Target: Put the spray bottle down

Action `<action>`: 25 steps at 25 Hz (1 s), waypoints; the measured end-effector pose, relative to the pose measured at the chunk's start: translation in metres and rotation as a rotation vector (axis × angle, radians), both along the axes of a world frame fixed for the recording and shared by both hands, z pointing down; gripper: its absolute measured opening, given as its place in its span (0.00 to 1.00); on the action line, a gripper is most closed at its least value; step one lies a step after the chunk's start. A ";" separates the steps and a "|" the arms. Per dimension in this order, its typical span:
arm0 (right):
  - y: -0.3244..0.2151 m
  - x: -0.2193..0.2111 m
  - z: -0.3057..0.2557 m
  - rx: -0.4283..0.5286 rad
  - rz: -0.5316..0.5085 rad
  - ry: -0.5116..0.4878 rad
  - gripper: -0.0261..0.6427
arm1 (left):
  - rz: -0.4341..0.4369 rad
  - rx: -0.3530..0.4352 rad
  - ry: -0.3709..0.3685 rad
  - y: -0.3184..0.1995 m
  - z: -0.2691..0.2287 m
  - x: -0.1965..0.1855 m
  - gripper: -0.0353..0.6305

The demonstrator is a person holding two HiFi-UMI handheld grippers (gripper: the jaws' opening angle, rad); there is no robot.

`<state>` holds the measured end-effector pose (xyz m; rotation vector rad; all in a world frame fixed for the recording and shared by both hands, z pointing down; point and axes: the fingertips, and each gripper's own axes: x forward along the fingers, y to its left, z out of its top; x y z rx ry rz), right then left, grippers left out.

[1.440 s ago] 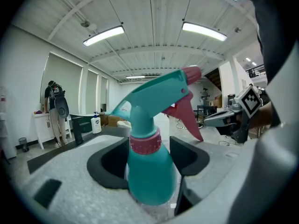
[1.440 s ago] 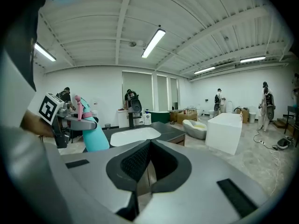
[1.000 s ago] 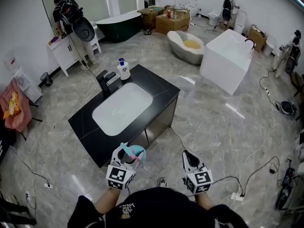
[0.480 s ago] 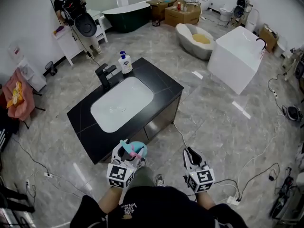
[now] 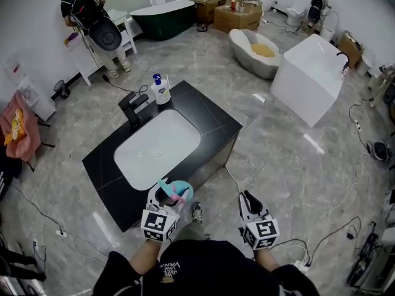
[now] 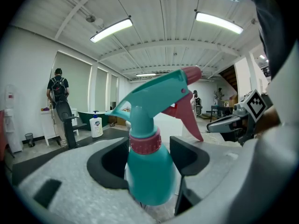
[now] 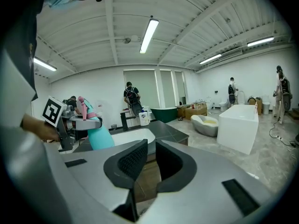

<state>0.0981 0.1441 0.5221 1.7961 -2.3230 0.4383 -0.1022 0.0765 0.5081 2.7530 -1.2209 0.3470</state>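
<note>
Left gripper: the left gripper [image 5: 165,202] is clamped on the spray bottle [image 6: 145,176], one dark pad on each side of the teal body, just under the pink collar [image 6: 145,141].
Spray bottle: it stands upright between the left jaws, off any surface. Its teal head rises above the pads, the nozzle points to the gripper's left and the pink trigger [image 6: 189,113] hangs to its right.
Right gripper: the right gripper [image 7: 150,158] is clenched to a narrow slit with nothing between its jaws. It is level with the left gripper and well apart from it, on that gripper's right.
Countertop: the black countertop [image 5: 210,119] lies ahead of the left gripper; in the head view its near edge is just beyond the bottle. From the right gripper it is ahead and to the left.
Basin: a white basin [image 5: 157,150] is sunk in the counter, straight ahead of the left gripper.
Far side of basin: a black faucet [image 5: 131,106] and a white soap pump bottle [image 5: 161,91] stand beyond the basin, well away from both grippers.
Bathtub: a white rectangular bathtub [image 5: 308,76] stands far ahead and to the right of the right gripper.
Floor: grey marbled tile [image 5: 278,159] lies under both grippers.
Person: someone with a backpack [image 5: 86,17] stands far ahead and to the left of the left gripper.
</note>
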 end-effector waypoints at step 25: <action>-0.185 -0.007 0.008 -0.019 0.043 -0.013 0.11 | 0.090 0.024 -0.013 -0.202 0.004 0.022 0.48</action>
